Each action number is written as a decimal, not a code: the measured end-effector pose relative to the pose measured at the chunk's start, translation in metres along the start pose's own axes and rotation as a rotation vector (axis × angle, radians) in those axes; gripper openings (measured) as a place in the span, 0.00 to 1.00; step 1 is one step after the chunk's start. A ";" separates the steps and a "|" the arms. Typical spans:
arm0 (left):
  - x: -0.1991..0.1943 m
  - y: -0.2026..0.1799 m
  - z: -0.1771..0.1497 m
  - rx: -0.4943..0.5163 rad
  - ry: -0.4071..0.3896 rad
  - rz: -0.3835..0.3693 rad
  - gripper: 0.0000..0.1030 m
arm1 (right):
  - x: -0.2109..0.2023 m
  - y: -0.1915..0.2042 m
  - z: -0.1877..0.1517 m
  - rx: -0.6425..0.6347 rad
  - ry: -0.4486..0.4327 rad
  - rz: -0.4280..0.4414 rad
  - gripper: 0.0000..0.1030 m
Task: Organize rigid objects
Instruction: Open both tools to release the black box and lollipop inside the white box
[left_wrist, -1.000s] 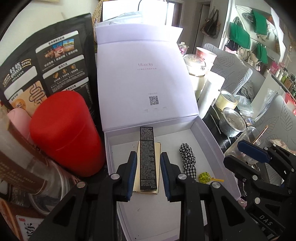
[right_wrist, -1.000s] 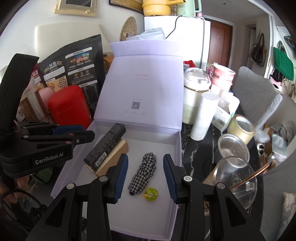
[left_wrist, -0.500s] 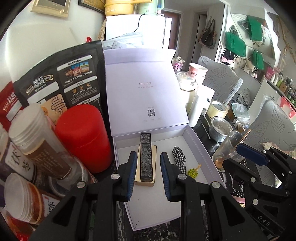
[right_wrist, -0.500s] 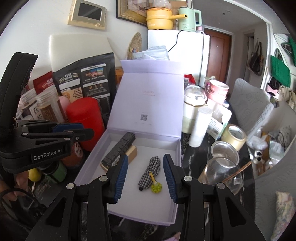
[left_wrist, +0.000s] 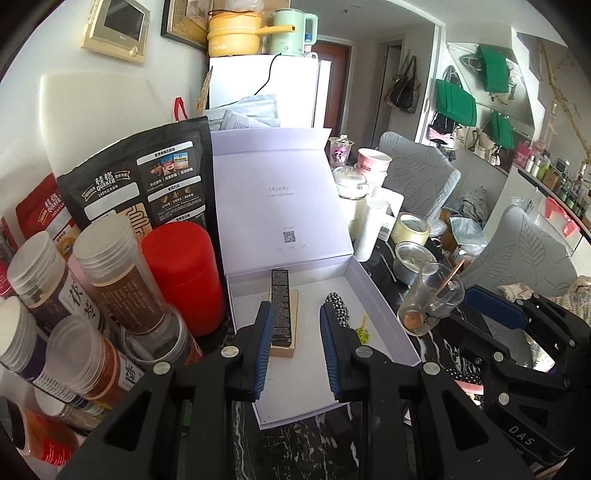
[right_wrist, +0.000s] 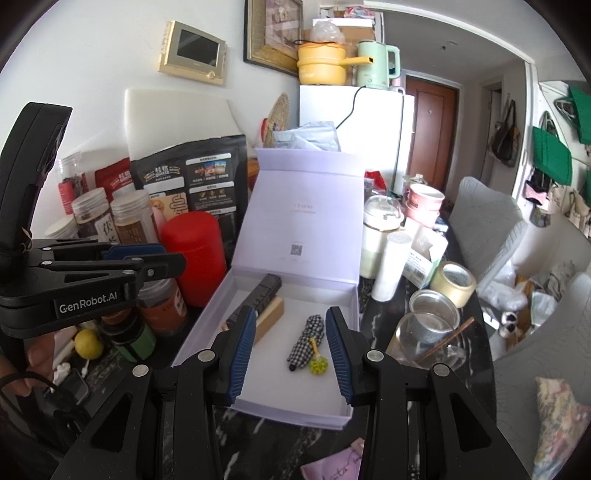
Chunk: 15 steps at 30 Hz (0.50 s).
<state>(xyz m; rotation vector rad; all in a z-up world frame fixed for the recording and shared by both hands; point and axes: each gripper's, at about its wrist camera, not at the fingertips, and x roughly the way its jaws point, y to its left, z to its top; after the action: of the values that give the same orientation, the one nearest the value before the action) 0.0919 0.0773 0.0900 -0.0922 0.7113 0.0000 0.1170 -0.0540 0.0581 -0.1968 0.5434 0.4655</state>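
Cluttered table: lilac box (left_wrist: 384, 314) below empty left claw (left_wrist: 293, 345).

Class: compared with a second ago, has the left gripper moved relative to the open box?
Yes. The left gripper has pulled back and up from the lilac box, which now looks smaller.

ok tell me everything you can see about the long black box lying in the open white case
The long black box is a slim, stick-shaped carton, apparently card, matte black with fine pale print on its top face. It lies flat, lengthwise, on top of a wider tan box, in the left part of the pale gift box, one end toward the hinge of the raised lid. Only the tan box touches it; neither gripper holds it, and the checked fabric piece lies apart.
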 end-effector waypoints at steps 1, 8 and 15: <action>-0.003 -0.001 -0.001 0.003 -0.004 -0.001 0.24 | -0.004 0.001 -0.001 0.001 -0.007 -0.001 0.40; -0.027 -0.006 -0.010 0.005 -0.022 -0.010 0.25 | -0.035 0.010 -0.006 -0.004 -0.049 -0.005 0.46; -0.042 -0.012 -0.021 0.026 -0.026 0.015 0.36 | -0.061 0.015 -0.014 0.004 -0.082 -0.024 0.57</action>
<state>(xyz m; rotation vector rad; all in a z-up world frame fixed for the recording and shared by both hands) 0.0464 0.0651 0.1025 -0.0618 0.6857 0.0061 0.0573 -0.0674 0.0784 -0.1794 0.4612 0.4474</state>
